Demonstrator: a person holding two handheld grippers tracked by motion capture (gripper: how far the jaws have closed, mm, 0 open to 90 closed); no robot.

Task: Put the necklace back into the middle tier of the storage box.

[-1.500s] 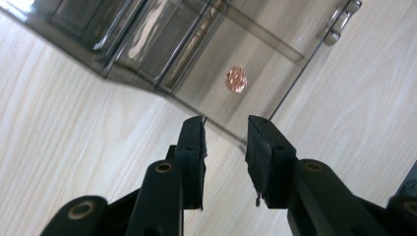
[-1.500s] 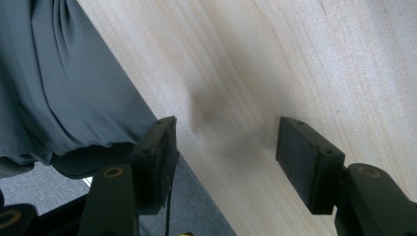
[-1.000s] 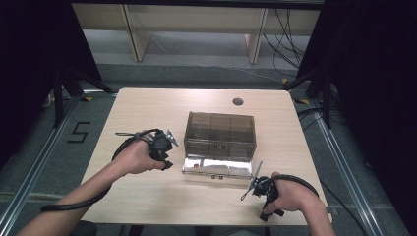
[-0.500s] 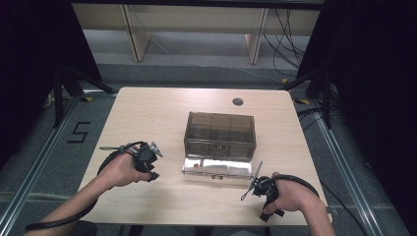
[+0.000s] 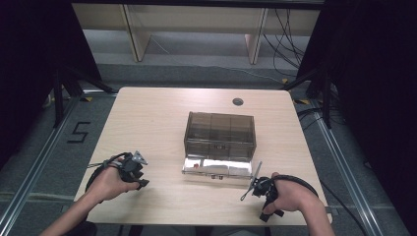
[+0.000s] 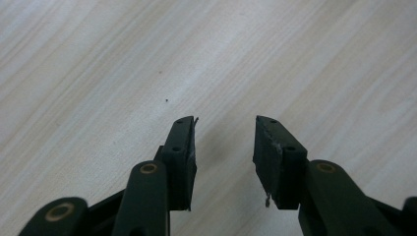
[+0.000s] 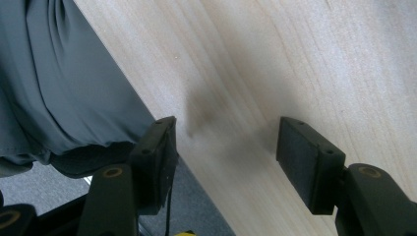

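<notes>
A smoky brown see-through box (image 5: 220,132) with inner compartments stands at the table's middle, and a shiny clear flap (image 5: 216,168) lies flat at its front. My left gripper (image 5: 139,181) is down near the front left of the wooden table (image 5: 147,118), well left of the box. In the left gripper view it (image 6: 223,123) is open over bare wood with nothing between the pads. My right gripper (image 5: 268,214) rests at the front right, just right of the flap. In the right gripper view it (image 7: 226,125) is open and empty over the table's near edge.
A round grommet hole (image 5: 238,102) sits near the table's far edge. Grey clothing (image 7: 54,88) of the person hangs beyond the near edge in the right gripper view. Black cables (image 5: 96,172) trail from both grippers. Shelving legs and a floor rail stand beyond the table.
My left hand has moved from beside the box's left side toward the table's front left corner and sunk closer to the wood. The right hand has kept still.
</notes>
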